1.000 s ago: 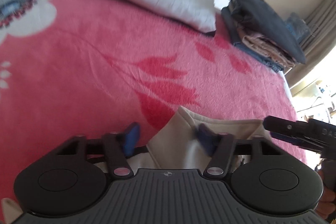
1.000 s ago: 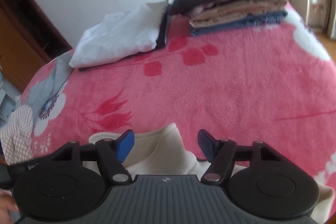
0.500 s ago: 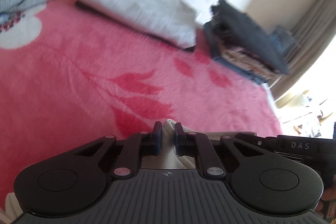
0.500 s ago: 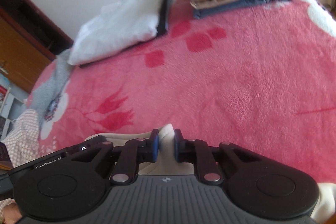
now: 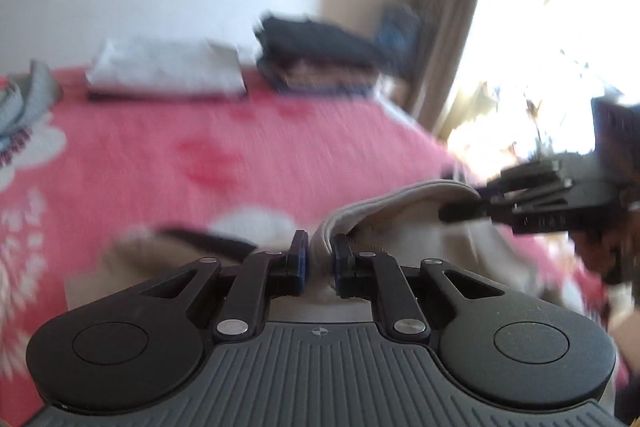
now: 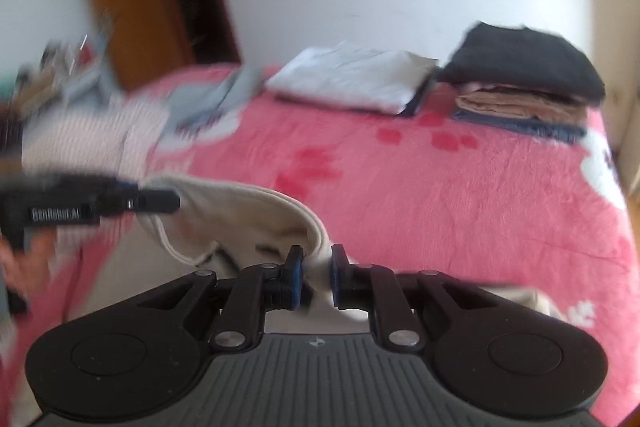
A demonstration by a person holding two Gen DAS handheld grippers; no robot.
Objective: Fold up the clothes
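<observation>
Pink floral bedding point(image 6: 460, 195) covers the work surface. At its far edge, against the wall, lie a folded white item point(image 6: 352, 83) and a stack of folded clothes point(image 6: 520, 83). A cream garment point(image 6: 248, 211) sits at the near edge of the bedding, its ribbed edge raised clear of the surface. The left gripper point(image 5: 320, 261) is clamped on that edge; the right gripper point(image 6: 316, 275) is clamped on it further along. Judged step: lifting the garment for spreading or folding. The next move requires both clamps held firm and level.

Blurred lettering on left gripper point(image 6: 160, 203), unreadable
</observation>
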